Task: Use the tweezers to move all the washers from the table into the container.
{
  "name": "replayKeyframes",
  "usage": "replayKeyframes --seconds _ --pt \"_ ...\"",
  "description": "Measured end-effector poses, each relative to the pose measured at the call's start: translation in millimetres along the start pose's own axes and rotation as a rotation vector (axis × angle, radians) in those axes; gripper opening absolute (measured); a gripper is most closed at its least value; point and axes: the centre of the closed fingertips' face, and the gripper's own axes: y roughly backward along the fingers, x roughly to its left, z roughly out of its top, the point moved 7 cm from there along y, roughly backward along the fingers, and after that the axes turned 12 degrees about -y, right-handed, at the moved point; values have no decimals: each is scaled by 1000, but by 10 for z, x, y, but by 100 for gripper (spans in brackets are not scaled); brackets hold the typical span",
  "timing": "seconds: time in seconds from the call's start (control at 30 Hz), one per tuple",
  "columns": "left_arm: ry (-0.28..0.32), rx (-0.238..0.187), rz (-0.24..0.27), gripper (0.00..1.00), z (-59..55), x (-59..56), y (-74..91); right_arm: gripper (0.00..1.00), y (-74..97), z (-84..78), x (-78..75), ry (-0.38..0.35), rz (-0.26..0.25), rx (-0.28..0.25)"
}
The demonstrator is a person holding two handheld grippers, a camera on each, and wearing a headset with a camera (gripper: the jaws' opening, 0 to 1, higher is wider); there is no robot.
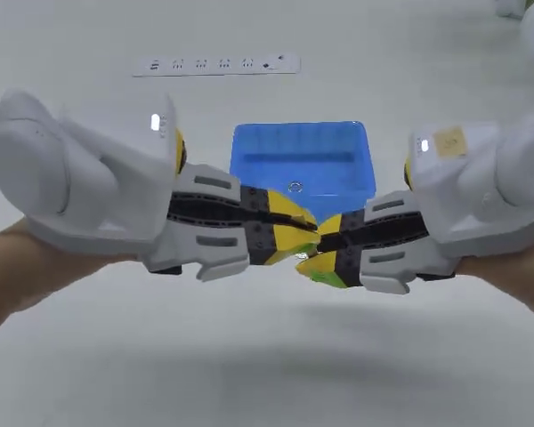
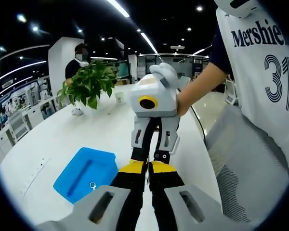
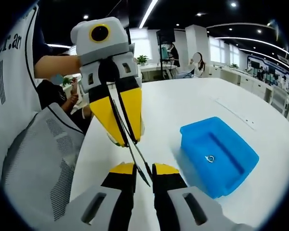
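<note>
The white table (image 1: 249, 365) spreads under everything I can see. My two tools meet nose to nose above it, just in front of the blue container (image 1: 300, 142). My left gripper (image 1: 294, 233) has its yellow-tipped jaws pressed together on the tweezers (image 3: 138, 161), which stick out of it as two thin black prongs. My right gripper (image 1: 318, 254) faces it, jaws a narrow gap apart with the prong ends lying between them (whether they actually pinch the prongs, I cannot tell). Beyond the container, a white power strip (image 1: 215, 65) lies flat on the table. Smallest of all, one washer (image 1: 295, 187) sits on the container's floor, near the middle.
</note>
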Motion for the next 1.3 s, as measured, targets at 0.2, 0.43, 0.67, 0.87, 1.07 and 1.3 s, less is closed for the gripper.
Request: replayKeyframes --seconds 0.2,0.43,0.67,0.87,1.07,1.3 --pt "12 19 -8 7 -109 13 -60 15 -27 -109 -69 -32 -22 7" --pt "10 30 13 7 -173 72 -138 15 -48 -156 -174 -56 -44 1" --pt "16 38 3 7 -208 74 -164 15 -122 -174 -202 -59 -36 3" --pt "24 49 2 7 -253 61 -166 15 -163 -199 -207 -64 -30 4" --pt "47 45 14 7 -288 81 -174 15 -184 -199 -246 -80 -26 -1" --pt "67 51 -1 7 -350 66 -195 15 -212 -242 -247 -86 -20 9"
